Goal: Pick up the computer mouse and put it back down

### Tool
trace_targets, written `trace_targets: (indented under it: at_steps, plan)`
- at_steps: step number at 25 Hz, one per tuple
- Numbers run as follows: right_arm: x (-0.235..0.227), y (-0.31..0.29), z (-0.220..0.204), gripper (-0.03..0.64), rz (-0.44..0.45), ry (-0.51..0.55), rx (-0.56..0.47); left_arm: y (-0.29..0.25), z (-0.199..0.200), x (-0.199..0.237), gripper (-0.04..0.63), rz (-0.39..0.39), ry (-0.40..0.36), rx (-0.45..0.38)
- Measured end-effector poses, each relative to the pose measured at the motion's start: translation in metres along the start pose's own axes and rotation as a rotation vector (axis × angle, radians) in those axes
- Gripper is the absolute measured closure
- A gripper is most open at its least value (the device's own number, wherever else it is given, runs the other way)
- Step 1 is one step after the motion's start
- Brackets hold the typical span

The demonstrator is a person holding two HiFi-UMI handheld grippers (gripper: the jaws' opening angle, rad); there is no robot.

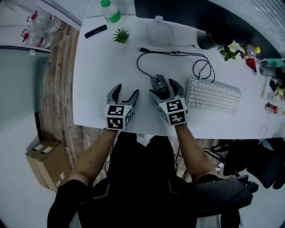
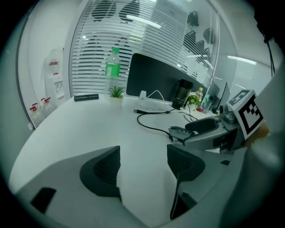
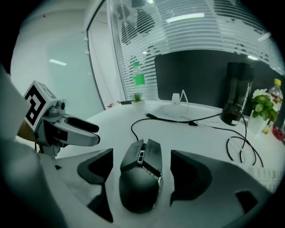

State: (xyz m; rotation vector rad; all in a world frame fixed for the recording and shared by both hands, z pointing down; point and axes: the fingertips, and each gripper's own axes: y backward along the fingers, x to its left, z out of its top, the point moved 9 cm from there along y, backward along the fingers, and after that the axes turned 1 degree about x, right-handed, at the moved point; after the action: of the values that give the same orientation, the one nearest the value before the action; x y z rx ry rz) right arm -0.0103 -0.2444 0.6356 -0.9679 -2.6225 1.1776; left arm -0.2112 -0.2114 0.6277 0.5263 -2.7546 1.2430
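A black wired computer mouse [image 1: 159, 83] rests on the white desk [image 1: 102, 67] just left of the keyboard. My right gripper [image 1: 165, 89] is open and straddles it, one jaw on each side. In the right gripper view, a narrow gap shows between the mouse [image 3: 141, 178] and each pad [image 3: 189, 176]. The mouse cable [image 1: 144, 71] loops away toward the back of the desk. My left gripper [image 1: 126, 91] is open a hand's width to the left, with only bare desk between its jaws. In the left gripper view, the right gripper [image 2: 209, 133] and the mouse [image 2: 202, 124] appear at the right.
A white keyboard [image 1: 213, 95] lies right of the mouse. At the back stand a green-labelled bottle [image 1: 110, 11], a small plant [image 1: 120, 35], a black tumbler [image 1: 213, 38] and a black bar-shaped object [image 1: 95, 31]. A cardboard box [image 1: 44, 162] sits on the floor at the left.
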Motion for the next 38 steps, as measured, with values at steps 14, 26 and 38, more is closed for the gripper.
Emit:
trace_targets:
  at_steps: [14,26,38]
  plan:
    - [0.001,-0.013,-0.013,0.321,-0.054,-0.018,0.033,-0.003,-0.009,-0.001,0.252,0.011,-0.007,0.010]
    - [0.010,0.035,0.026,0.322,-0.006,-0.046,-0.041,0.037,0.029,-0.011,0.252,-0.006,-0.045,-0.080]
    - [0.026,0.148,0.106,0.322,-0.018,-0.010,-0.238,0.120,0.116,-0.049,0.252,-0.037,-0.092,-0.335]
